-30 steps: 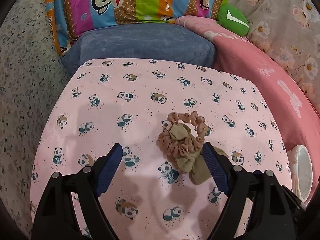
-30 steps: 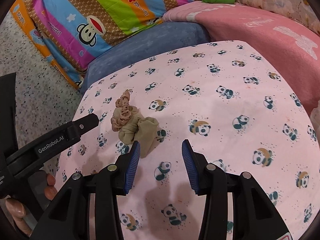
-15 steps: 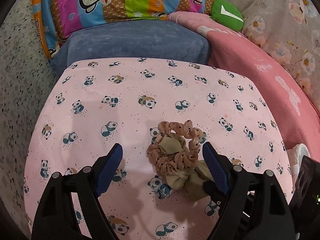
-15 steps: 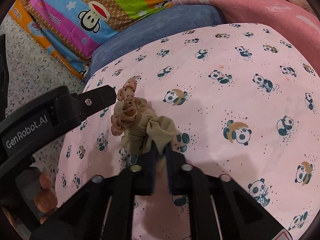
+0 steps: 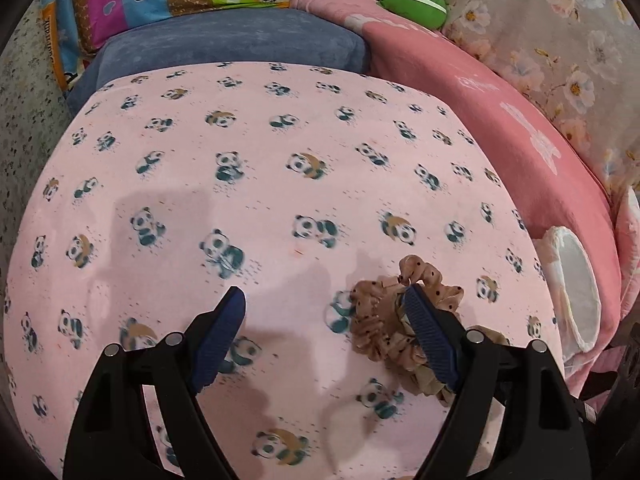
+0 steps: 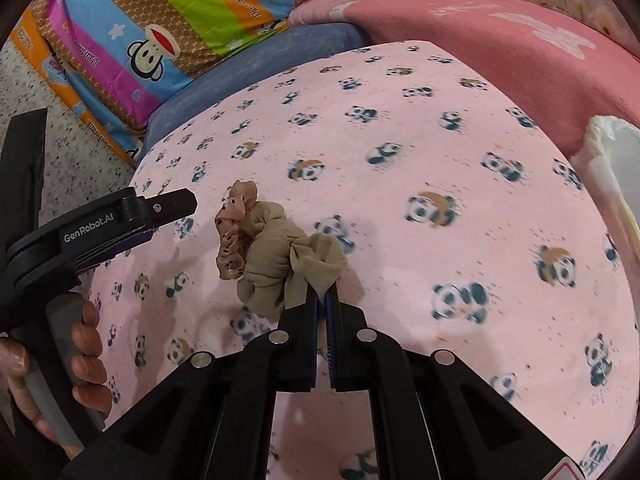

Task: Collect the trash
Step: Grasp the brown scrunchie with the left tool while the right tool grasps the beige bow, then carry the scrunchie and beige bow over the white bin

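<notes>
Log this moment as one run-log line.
right gripper: shut on scrunchie | left gripper: open | surface: panda sheet

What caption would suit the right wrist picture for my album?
Right gripper pinches a beige cloth bundle with a dotted scrunchie above a panda-print sheet.

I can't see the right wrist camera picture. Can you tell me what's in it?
The right gripper is shut on a bunched tan cloth with a dotted pink scrunchie around it, above a pink panda sheet. The left gripper comes in from the left. Colourful monkey pillows and a pink blanket lie behind.
</notes>
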Motion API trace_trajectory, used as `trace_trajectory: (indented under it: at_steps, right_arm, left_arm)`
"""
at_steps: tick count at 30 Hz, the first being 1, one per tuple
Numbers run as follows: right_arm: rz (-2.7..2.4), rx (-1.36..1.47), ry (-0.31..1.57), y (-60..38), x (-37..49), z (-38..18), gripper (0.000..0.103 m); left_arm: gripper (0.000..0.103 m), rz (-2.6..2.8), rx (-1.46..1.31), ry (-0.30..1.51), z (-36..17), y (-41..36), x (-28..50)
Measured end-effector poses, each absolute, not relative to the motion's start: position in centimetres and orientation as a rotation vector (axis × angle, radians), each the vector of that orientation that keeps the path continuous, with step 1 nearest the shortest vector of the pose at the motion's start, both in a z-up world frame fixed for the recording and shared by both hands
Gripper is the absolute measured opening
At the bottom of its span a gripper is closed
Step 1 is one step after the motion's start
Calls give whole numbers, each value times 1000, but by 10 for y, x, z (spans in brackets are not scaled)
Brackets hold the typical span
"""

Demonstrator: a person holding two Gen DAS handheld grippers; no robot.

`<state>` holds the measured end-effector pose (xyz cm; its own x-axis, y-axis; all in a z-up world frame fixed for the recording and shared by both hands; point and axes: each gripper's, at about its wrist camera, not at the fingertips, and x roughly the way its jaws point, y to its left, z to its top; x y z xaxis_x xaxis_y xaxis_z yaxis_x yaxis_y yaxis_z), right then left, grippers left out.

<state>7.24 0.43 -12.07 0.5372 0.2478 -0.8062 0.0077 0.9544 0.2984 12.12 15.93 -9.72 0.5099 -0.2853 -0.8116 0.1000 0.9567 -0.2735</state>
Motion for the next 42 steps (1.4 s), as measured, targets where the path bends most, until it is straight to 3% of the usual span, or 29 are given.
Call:
trace_trajectory:
  at_steps: [12,15,17,21,31,42]
  right_arm:
    - [105,343,967,-58,45,-130,6]
    - [112,348,967,-61,44,-128,6]
    - [118,352,966,-63,43,-128,6]
    - [121,355,952,-65,40,-123,6]
    - [75,389,856,-79,26,-97,6]
    - [18,430,742,-127,12,-58,6]
  left_arm:
    - [75,-367,-105,1024,-96,85,94]
    - [52,-383,-106,1056,-103,79,96]
    - [30,-400,-108,1070,-106,77,94]
    - [13,-402,-105,1061,-100,76,88]
    - [11,-386,-115,981,-61,78,83]
    - [11,-470,-26,906,-25,25,74]
